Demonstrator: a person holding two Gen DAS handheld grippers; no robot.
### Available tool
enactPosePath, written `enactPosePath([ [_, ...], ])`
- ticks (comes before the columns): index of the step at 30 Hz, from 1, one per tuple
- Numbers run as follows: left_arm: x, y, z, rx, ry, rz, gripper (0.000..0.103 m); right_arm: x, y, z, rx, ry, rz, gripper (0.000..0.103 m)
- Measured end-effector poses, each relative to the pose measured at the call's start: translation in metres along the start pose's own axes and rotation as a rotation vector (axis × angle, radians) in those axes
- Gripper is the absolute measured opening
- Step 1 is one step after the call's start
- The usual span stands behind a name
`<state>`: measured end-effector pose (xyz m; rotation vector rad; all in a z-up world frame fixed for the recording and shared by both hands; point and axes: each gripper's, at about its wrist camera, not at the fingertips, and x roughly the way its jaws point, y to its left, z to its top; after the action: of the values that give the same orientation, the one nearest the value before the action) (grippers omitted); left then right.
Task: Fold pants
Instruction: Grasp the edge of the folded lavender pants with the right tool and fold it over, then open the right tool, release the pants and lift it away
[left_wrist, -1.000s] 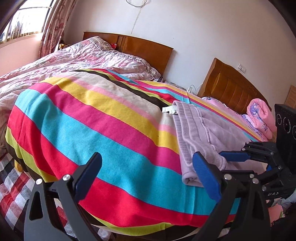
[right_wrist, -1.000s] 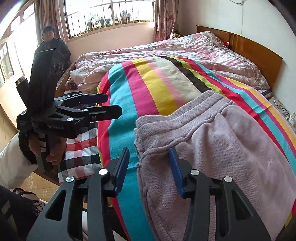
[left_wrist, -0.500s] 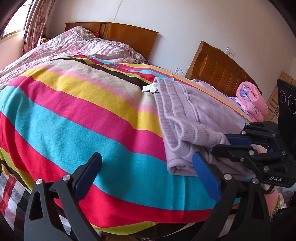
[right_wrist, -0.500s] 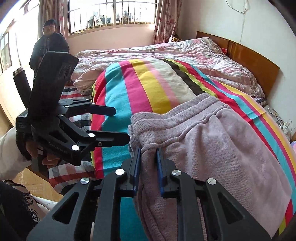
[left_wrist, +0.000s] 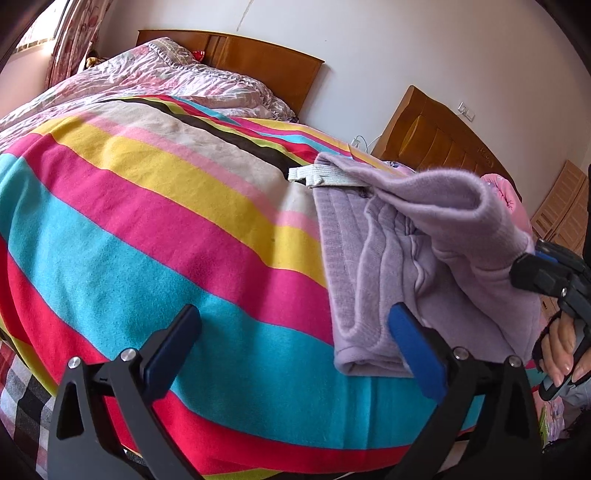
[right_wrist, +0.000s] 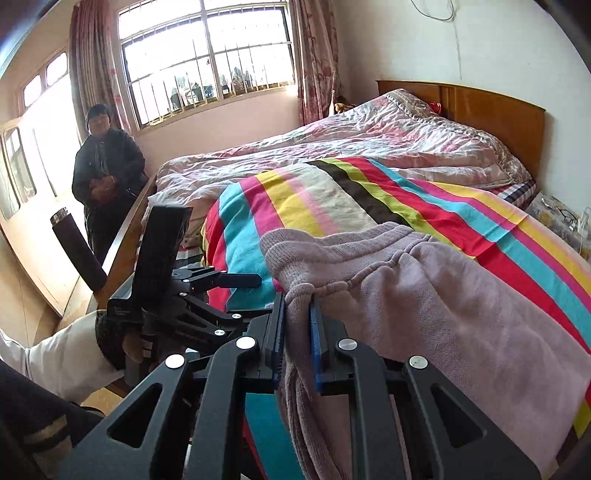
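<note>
Lilac knit pants (left_wrist: 373, 266) lie on a striped blanket (left_wrist: 155, 221) at the bed's near edge. My right gripper (right_wrist: 297, 332) is shut on the near hem of the pants (right_wrist: 424, 295) and holds that fold lifted above the rest. It shows at the right edge of the left wrist view (left_wrist: 532, 266), with the raised fold draped from it. My left gripper (left_wrist: 291, 339) is open and empty, low over the blanket, just left of the pants' lower corner. A white waistband tag (left_wrist: 314, 175) sticks out at the far end.
A pink quilt (right_wrist: 351, 140) covers the far bed by the wooden headboard (right_wrist: 480, 114). A person (right_wrist: 107, 173) stands by the window. A dark flask (right_wrist: 75, 251) stands on the bed's wooden footboard. A second headboard (left_wrist: 443, 144) and pink bedding lie to the right.
My right gripper closed on the pants' hem and has lifted that fold up off the bed. My left gripper stayed open and shifted a little toward the pants.
</note>
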<state>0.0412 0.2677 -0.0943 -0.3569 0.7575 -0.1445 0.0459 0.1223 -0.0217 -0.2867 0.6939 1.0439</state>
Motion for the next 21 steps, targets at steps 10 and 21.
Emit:
enactPosePath([
  [10, -0.035, 0.012, 0.006, -0.007, -0.097, 0.127, 0.100, 0.020, 0.010, -0.012, -0.032, 0.066, -0.026, 0.013],
  [21, -0.009, -0.057, 0.041, 0.208, 0.002, 0.050, 0.101, 0.025, 0.023, -0.033, -0.023, 0.096, 0.020, 0.051],
])
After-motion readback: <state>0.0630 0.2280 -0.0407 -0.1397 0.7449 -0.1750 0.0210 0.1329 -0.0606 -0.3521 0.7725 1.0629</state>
